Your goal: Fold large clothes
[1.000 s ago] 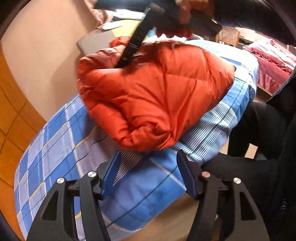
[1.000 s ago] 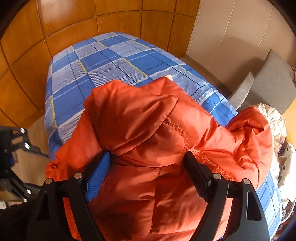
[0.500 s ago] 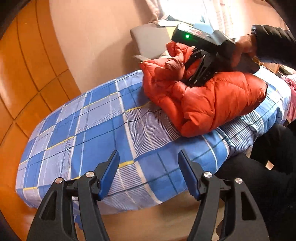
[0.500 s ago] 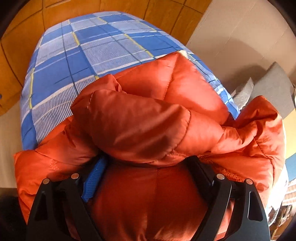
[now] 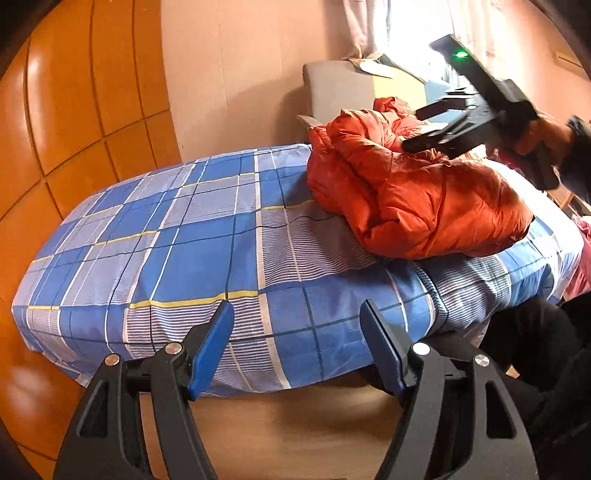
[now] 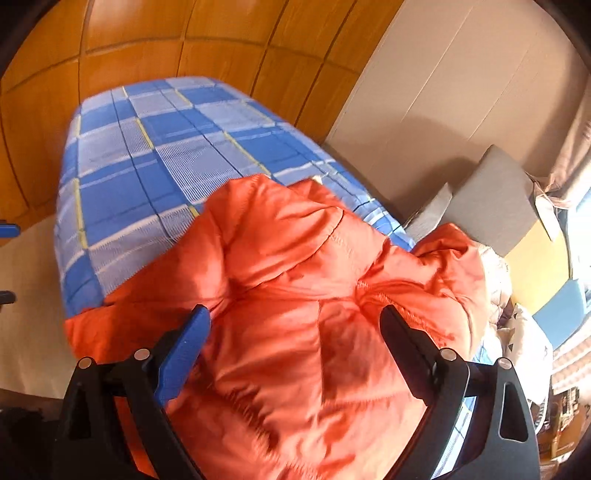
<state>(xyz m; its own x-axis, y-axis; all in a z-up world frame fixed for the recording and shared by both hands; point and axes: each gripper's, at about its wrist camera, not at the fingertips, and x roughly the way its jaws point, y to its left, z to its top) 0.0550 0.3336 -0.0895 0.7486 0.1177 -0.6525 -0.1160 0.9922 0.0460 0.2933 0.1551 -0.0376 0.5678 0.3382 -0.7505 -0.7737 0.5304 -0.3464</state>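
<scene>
Progress first: I judge the fold nearly done. Left to right in my left wrist view: wood-panelled wall (image 5: 85,110), then the bed (image 5: 155,266) with its blue plaid sheet, bare on the near-left stretch, then the orange puffer jacket (image 5: 424,206) bundled into a thick lump on the right part of the bed, near the grey cushion (image 5: 340,88) against the beige wall.

My left gripper (image 5: 297,343) hangs off the bed's near edge, well apart from the jacket, jaws opening, nothing between them. My right gripper (image 5: 417,129) sits above the jacket's top, held by a hand (image 5: 535,136); its jaws are opening wide. In the right wrist view the right gripper (image 6: 295,332) straddles the jacket (image 6: 295,295), fabric bulging up between the jaws, but the pads do not look to be pressing on it, so I read this as a release, not a grip.

Done, as I judge it: jacket gathered into a compact pile. Left: the bundle looks lumpy, with a loose orange part (image 6: 450,258) sticking out toward the cushion, so it may need tucking or flattening. Can't tell whether the sleeves are inside.

Room: wooden floor below the bed, curtain (image 5: 369,26) and bright window at far right, more bedding beyond.
</scene>
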